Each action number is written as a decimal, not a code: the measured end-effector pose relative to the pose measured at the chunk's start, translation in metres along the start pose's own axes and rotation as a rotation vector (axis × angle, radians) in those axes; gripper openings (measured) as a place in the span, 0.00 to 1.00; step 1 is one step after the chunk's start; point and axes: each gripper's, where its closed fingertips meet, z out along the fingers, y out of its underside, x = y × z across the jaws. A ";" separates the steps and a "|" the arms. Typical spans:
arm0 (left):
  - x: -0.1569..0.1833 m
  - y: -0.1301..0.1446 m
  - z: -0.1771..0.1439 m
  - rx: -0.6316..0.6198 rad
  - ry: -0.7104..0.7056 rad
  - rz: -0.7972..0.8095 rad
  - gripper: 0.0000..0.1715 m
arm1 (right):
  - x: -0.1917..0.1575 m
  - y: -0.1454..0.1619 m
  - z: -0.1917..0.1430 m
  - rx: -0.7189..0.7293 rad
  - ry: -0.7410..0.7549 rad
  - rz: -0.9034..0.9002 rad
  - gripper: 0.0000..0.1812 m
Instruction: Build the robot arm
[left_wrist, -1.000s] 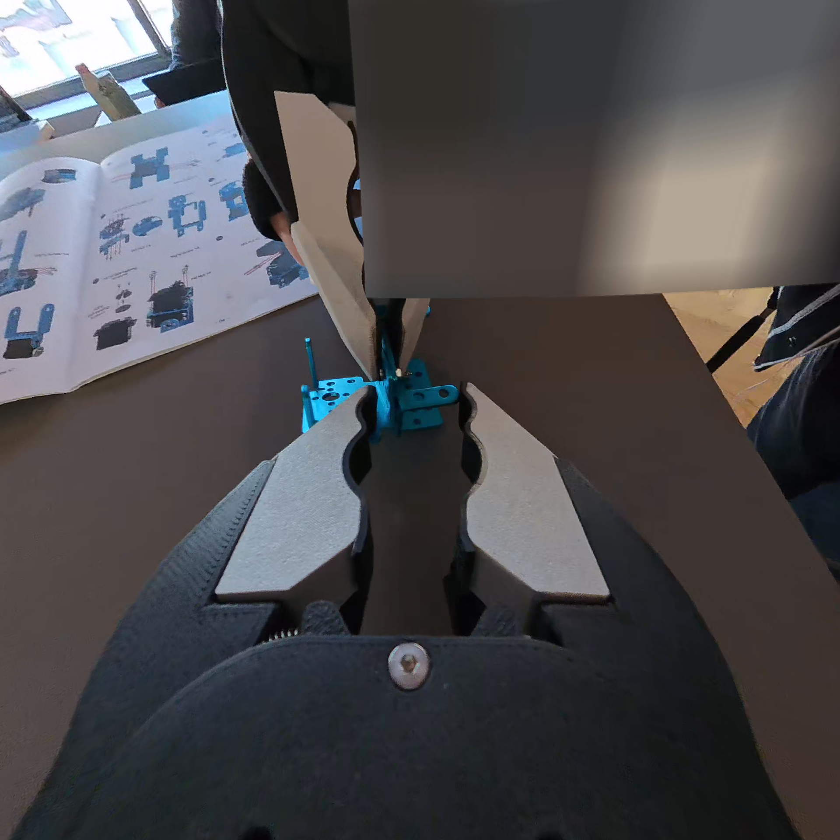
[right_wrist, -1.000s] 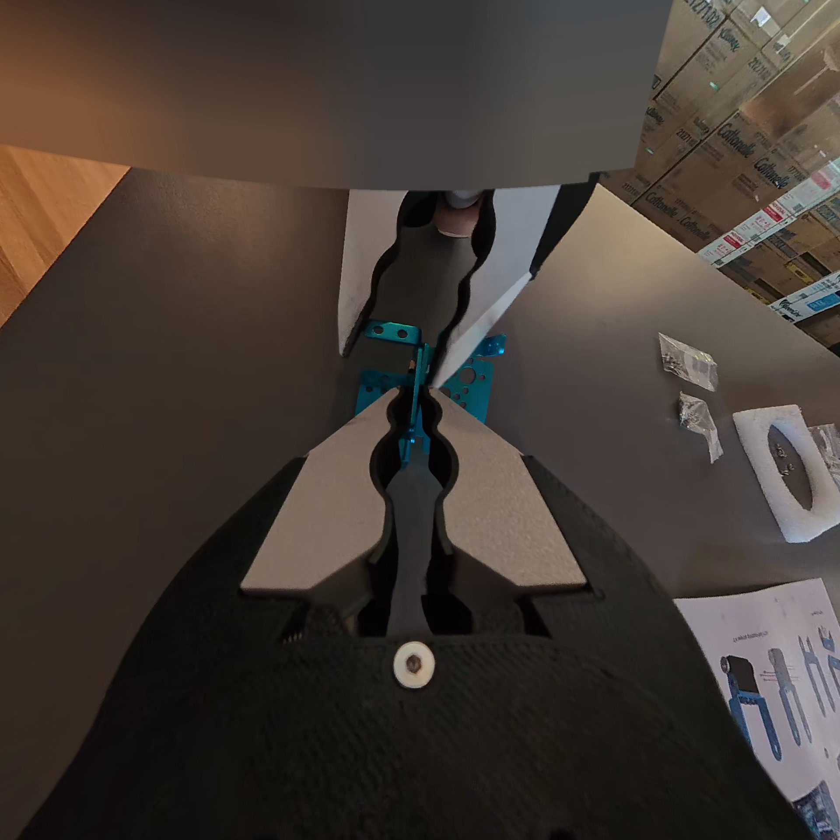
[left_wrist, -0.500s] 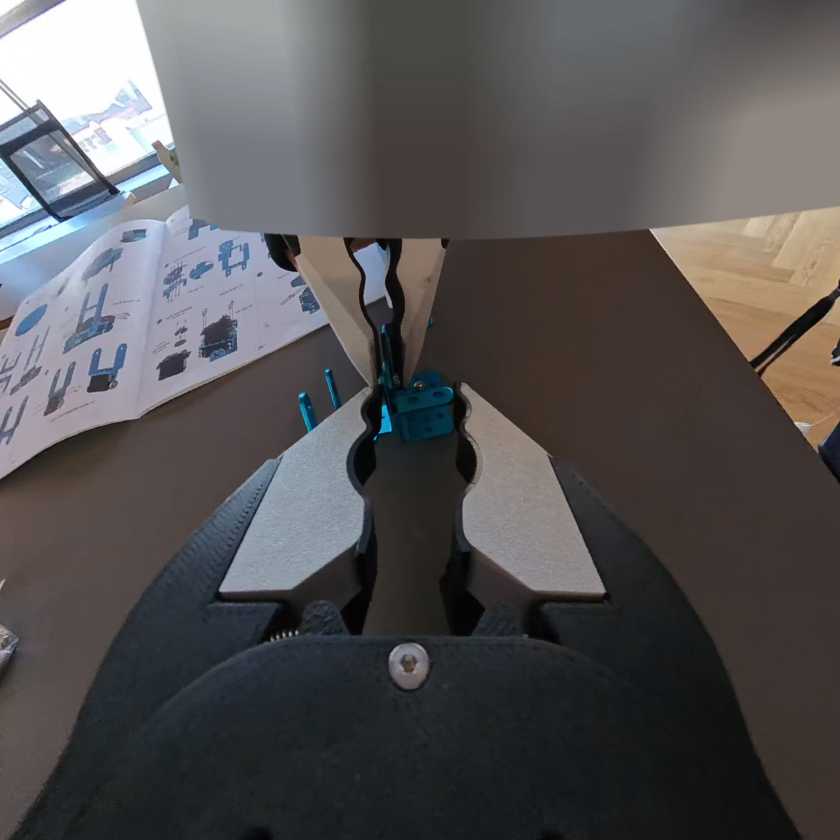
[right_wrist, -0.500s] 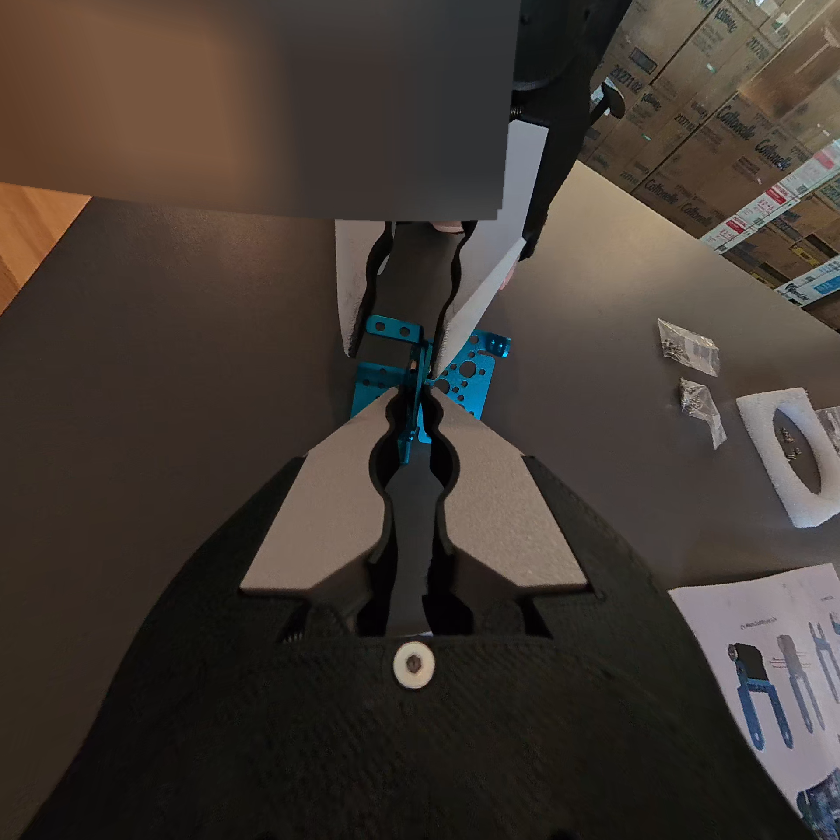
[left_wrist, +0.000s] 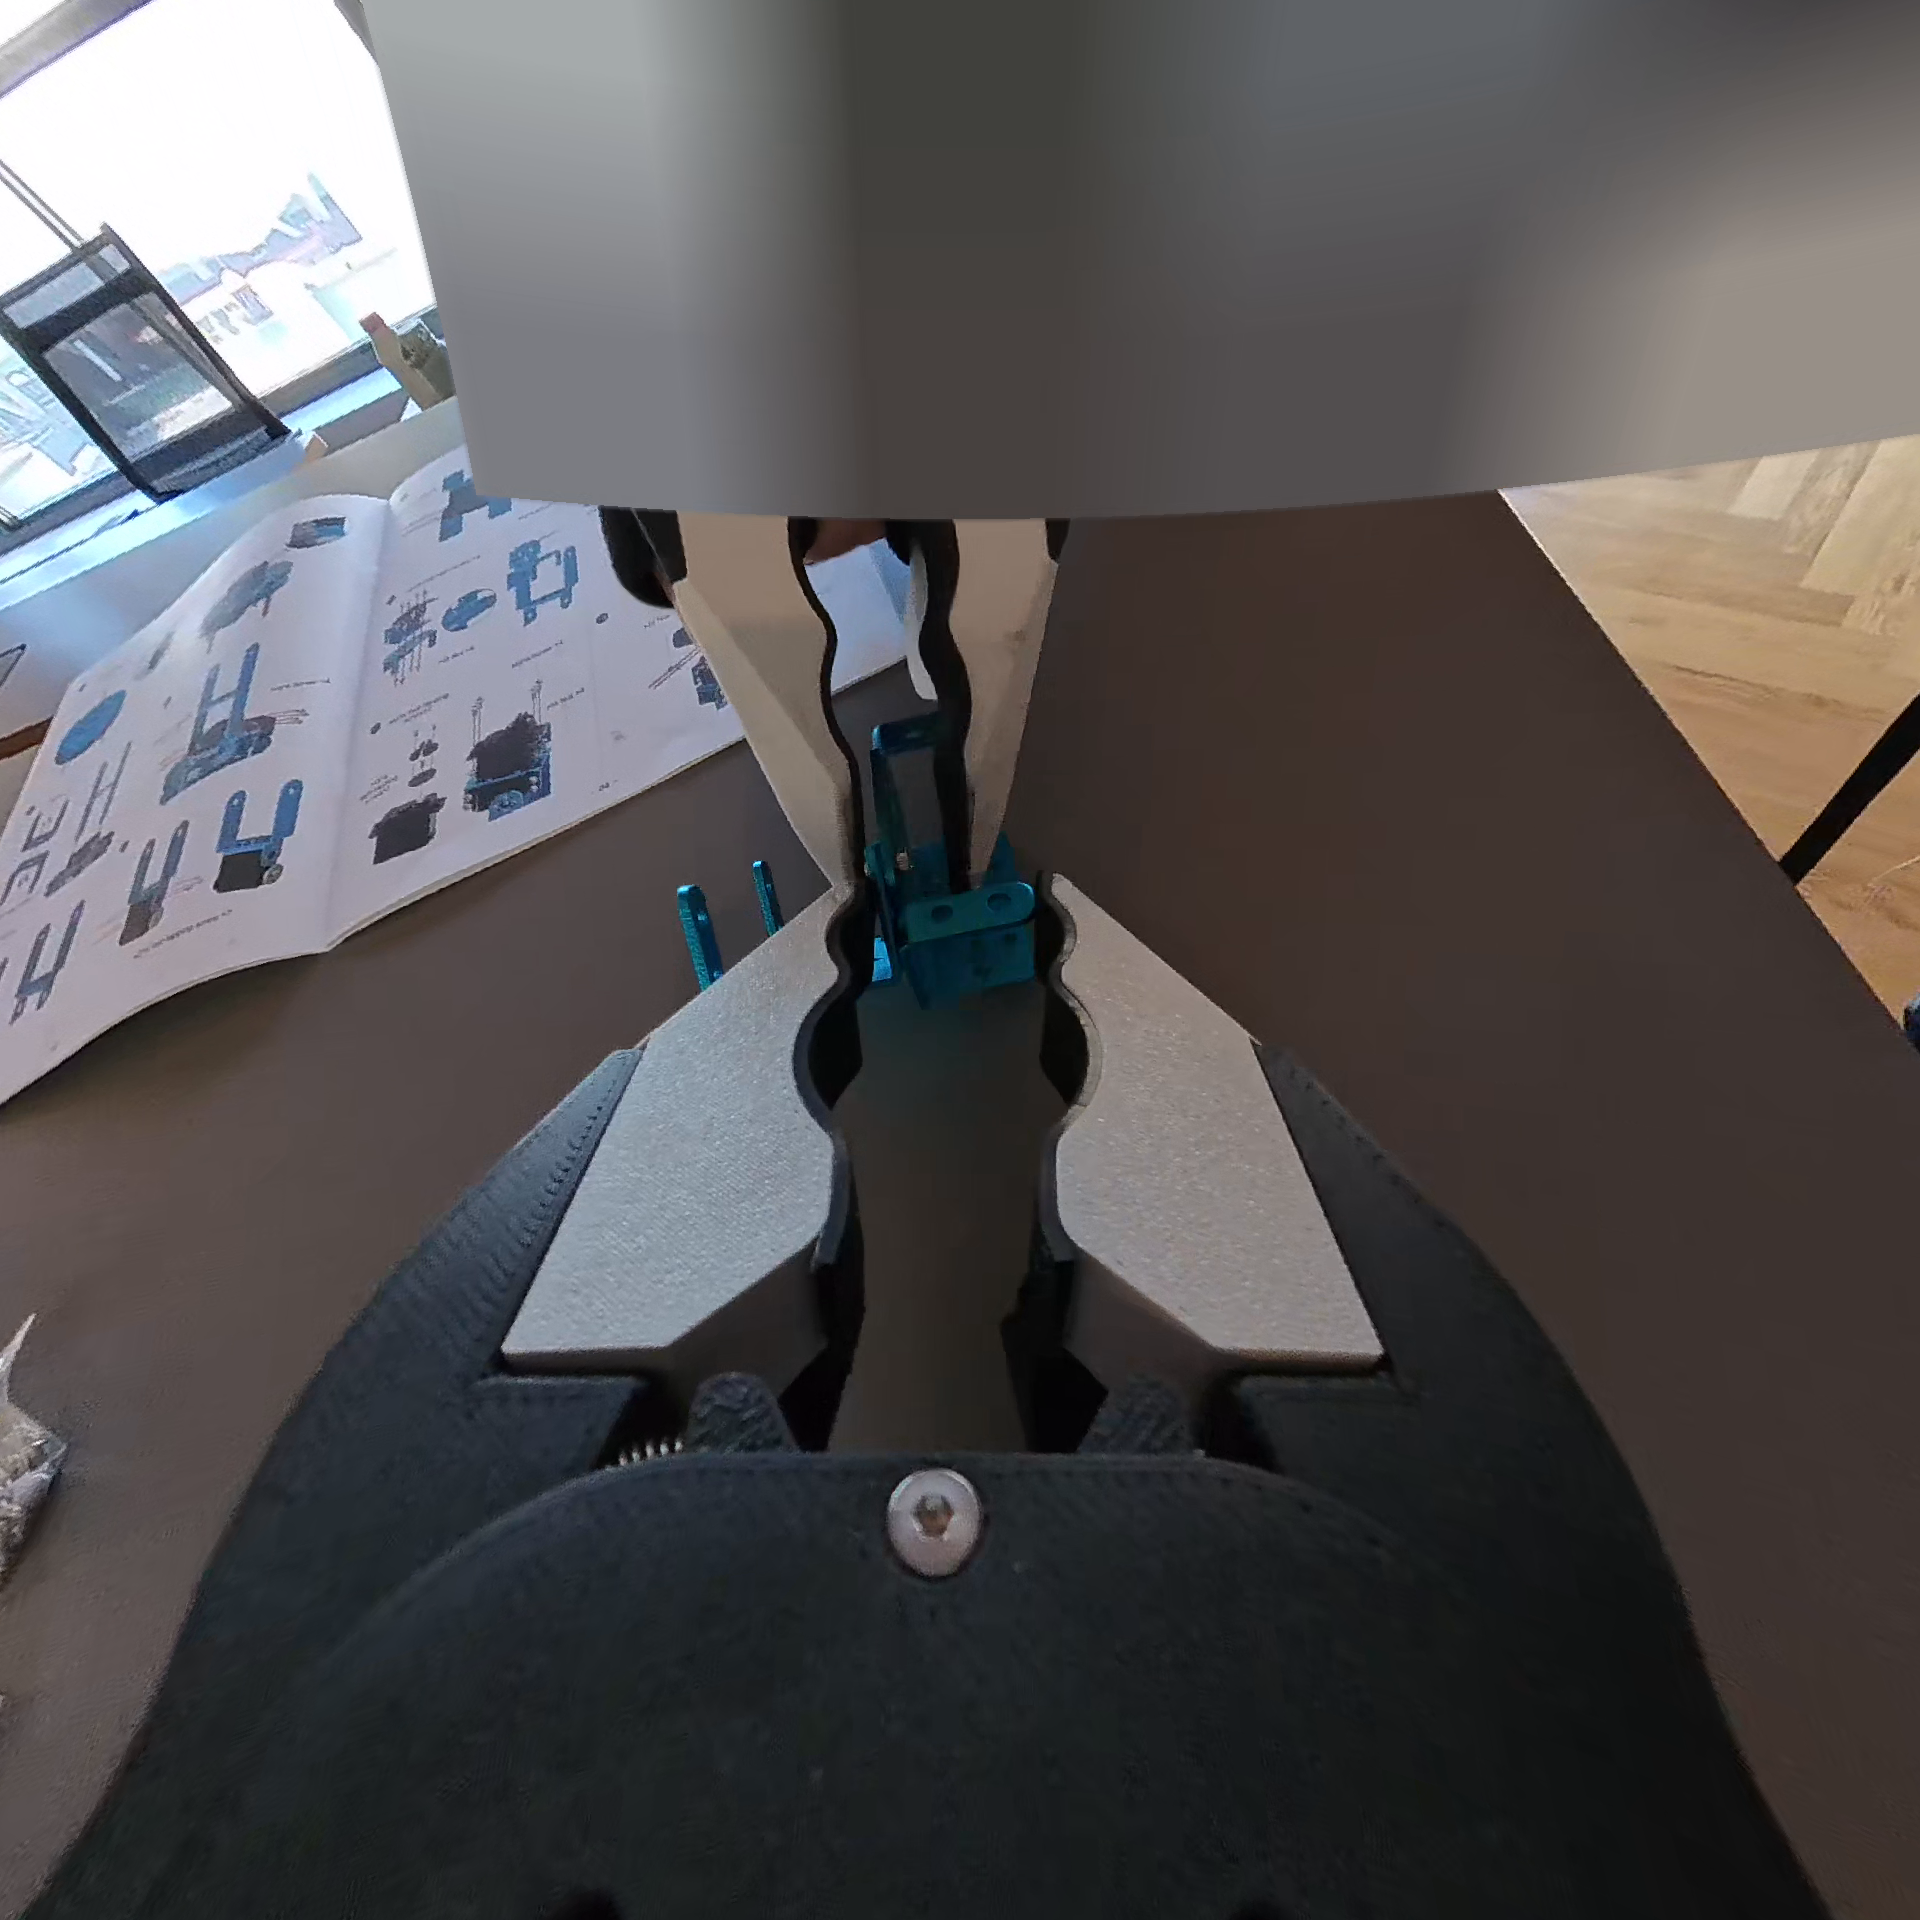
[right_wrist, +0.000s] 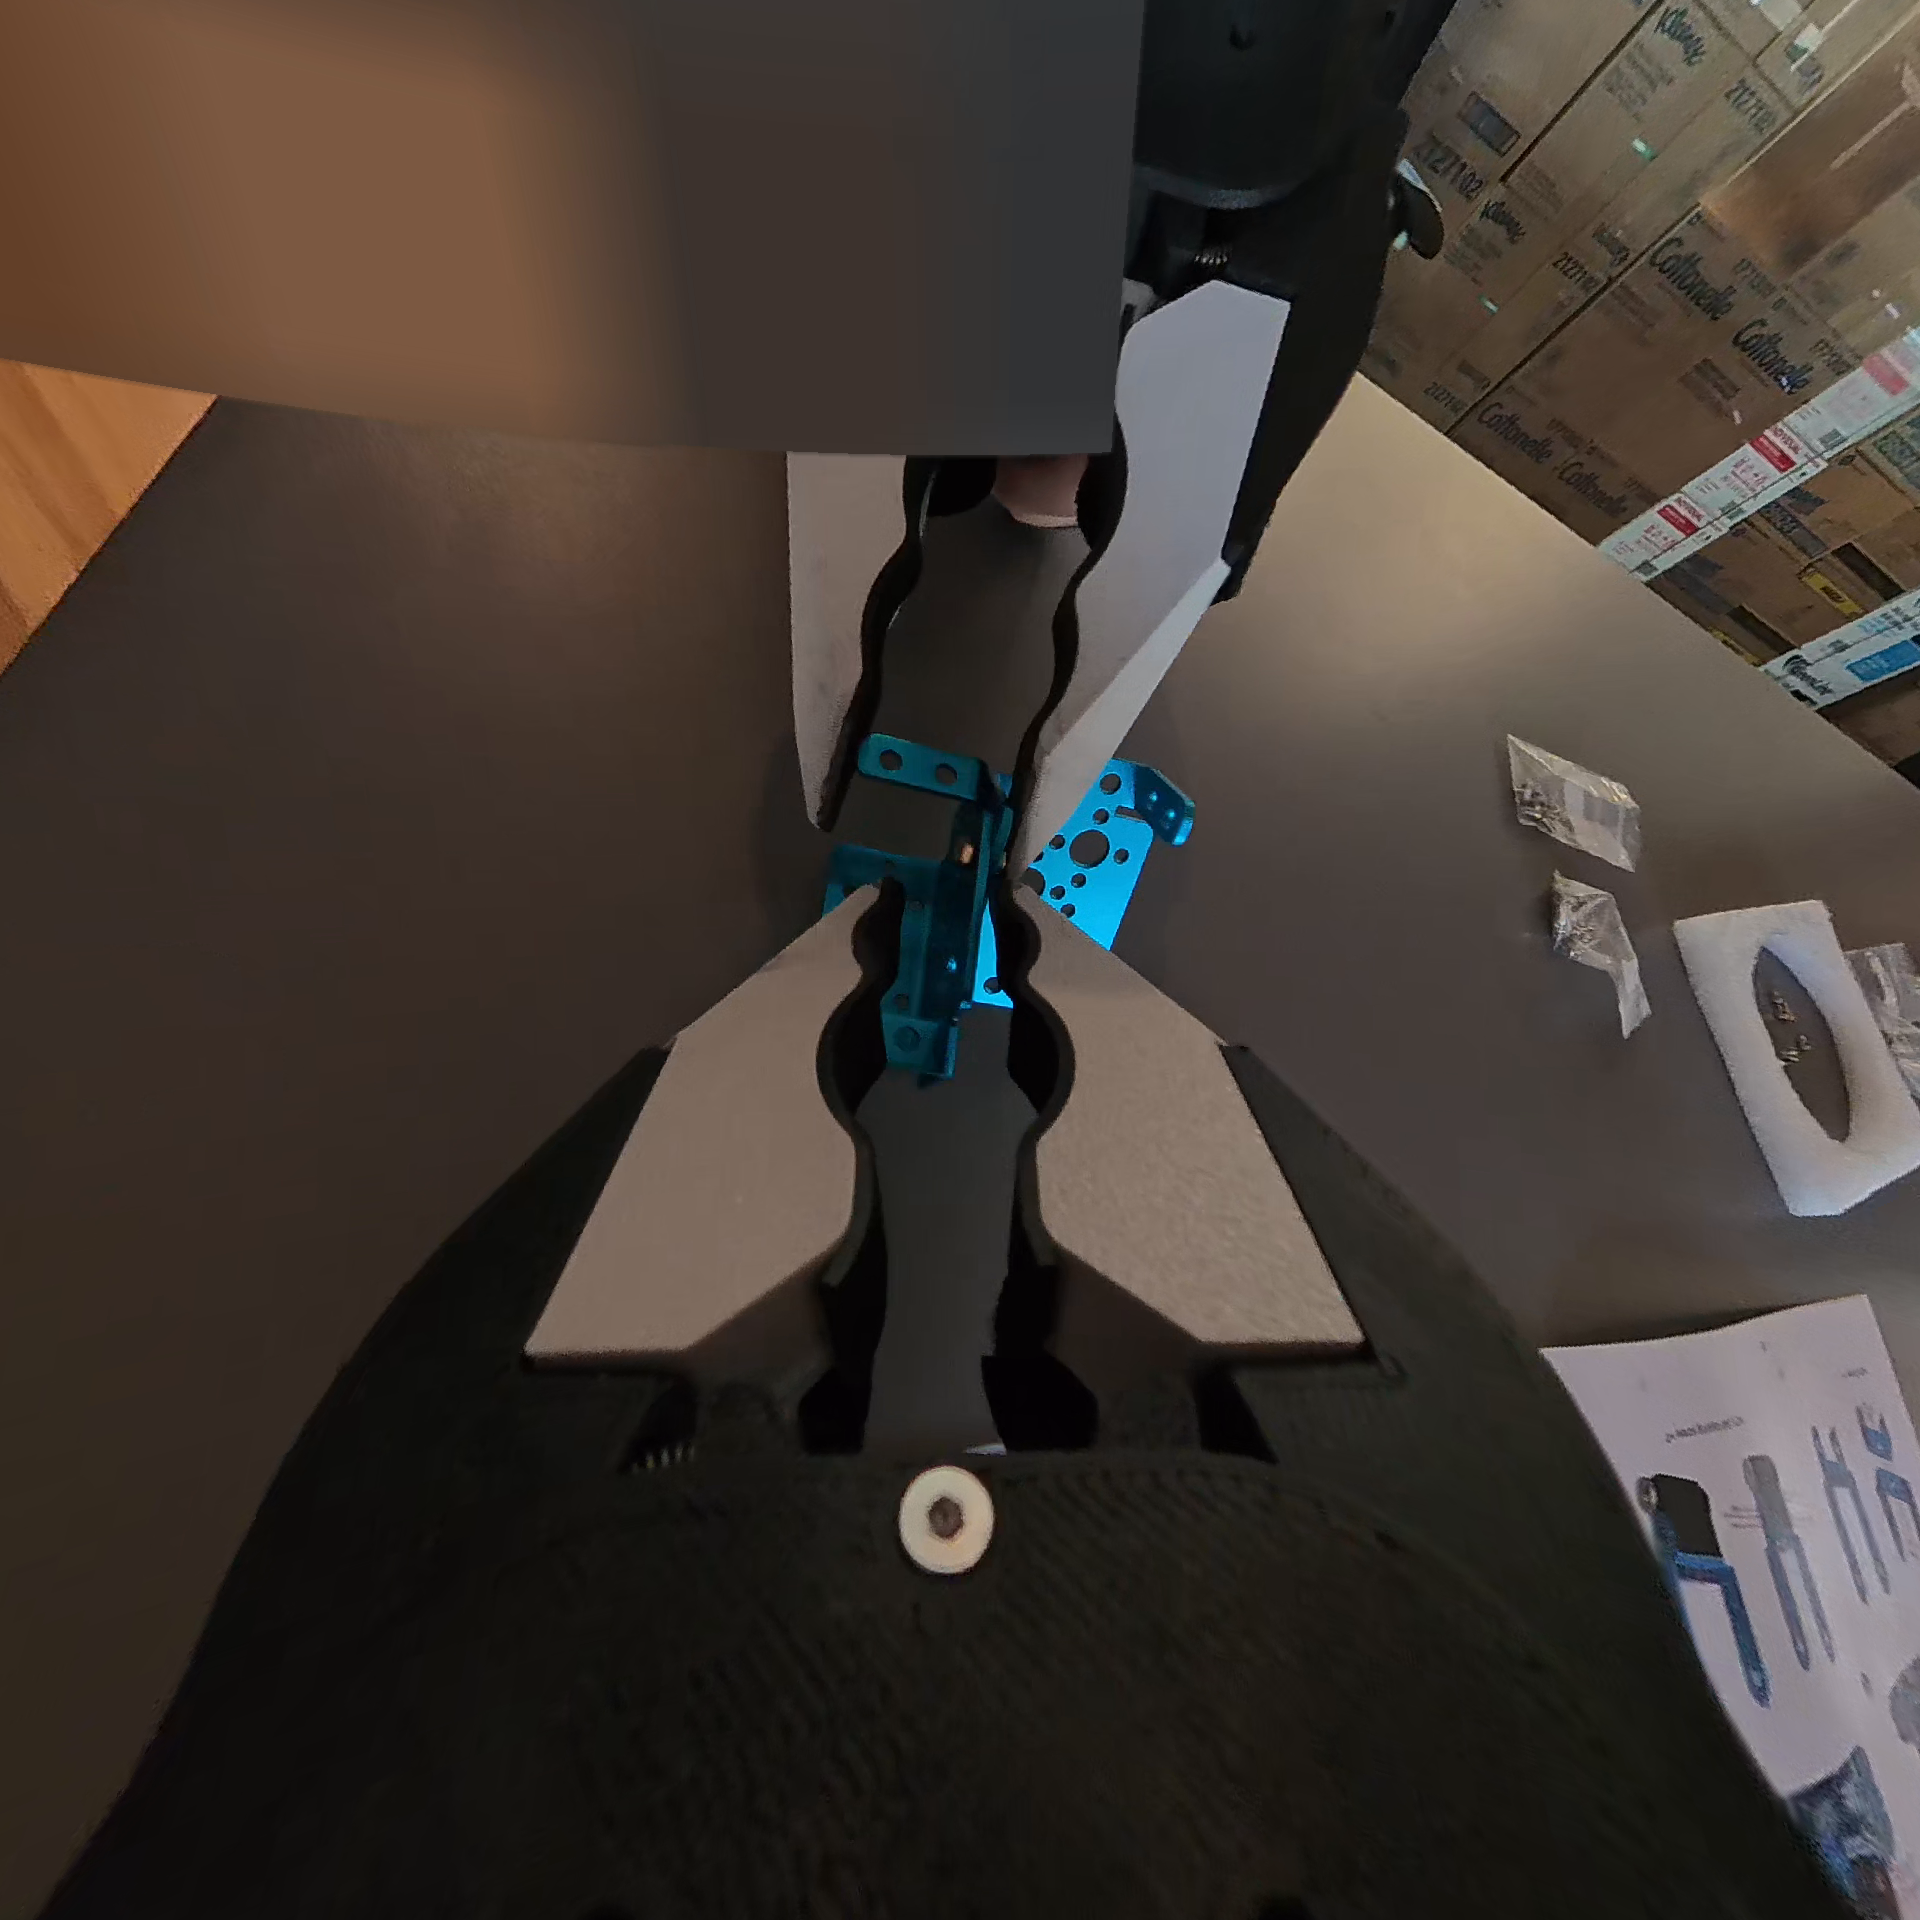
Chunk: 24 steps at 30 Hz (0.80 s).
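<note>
A small blue metal bracket assembly (left_wrist: 971, 951) sits between my two grippers, which meet tip to tip over the dark table (left_wrist: 1351, 935). My left gripper (left_wrist: 951, 899) is shut on its U-shaped end, seen from the other side in the right wrist view (right_wrist: 925, 805). My right gripper (right_wrist: 943, 894) stands partly open around the bracket's other end (right_wrist: 940, 977), with a slit showing beside its right finger; it also shows in the left wrist view (left_wrist: 906, 878). A blue perforated plate (right_wrist: 1101, 857) lies on the table just behind, its upright tabs (left_wrist: 698, 935) visible left of my left fingers.
An open instruction booklet (left_wrist: 312, 748) lies to the left, also in the right wrist view (right_wrist: 1787, 1558). Small bags of screws (right_wrist: 1574, 800) and a white foam piece (right_wrist: 1745, 1091) lie at the right. The table edge and wooden floor (left_wrist: 1766, 623) are close. Cardboard boxes (right_wrist: 1662, 312) stand behind.
My left gripper has moved forward around the bracket's U end. My right gripper, shut tight on the thin blue part before, has widened its jaws. The bracket now shows a broader side.
</note>
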 end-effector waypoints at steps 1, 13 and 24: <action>0.000 0.000 -0.001 0.000 -0.001 0.001 0.17 | 0.000 0.000 0.000 -0.009 0.007 -0.011 0.10; 0.003 0.004 0.002 -0.050 0.013 0.018 0.17 | 0.001 -0.012 -0.016 -0.011 0.112 -0.262 0.12; 0.004 0.005 0.003 -0.057 0.016 0.009 0.16 | -0.011 -0.005 -0.006 -0.187 0.177 -0.473 0.16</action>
